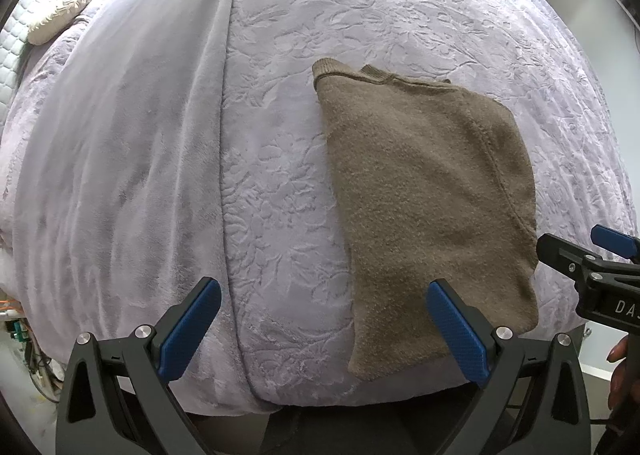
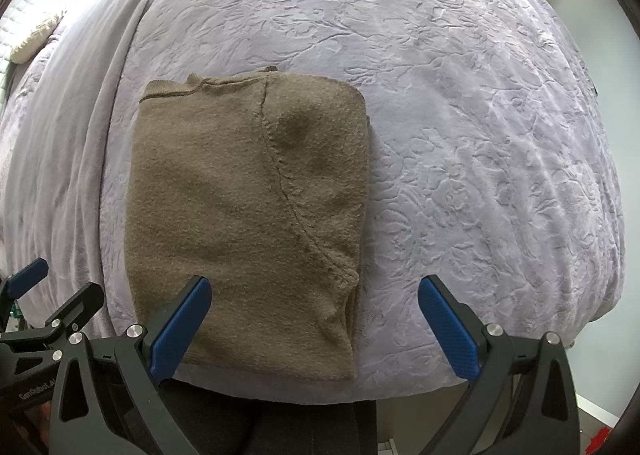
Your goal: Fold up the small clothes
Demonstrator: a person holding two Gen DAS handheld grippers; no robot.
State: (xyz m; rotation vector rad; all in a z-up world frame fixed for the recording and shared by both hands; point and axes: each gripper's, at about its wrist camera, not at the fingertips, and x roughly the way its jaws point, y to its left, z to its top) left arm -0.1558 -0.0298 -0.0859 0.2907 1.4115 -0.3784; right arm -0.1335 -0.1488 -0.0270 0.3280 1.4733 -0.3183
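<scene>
The brown sweater (image 2: 244, 223) lies near the front edge of the bed (image 2: 480, 135), folded into a narrow rectangle. The left gripper (image 1: 324, 329) and right gripper (image 2: 314, 329) hover spread, holding nothing. A final crosswise fold probably remains.

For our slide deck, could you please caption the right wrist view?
Open right tool hovering above a folded brown sweater on a lilac embossed bedspread.
</scene>
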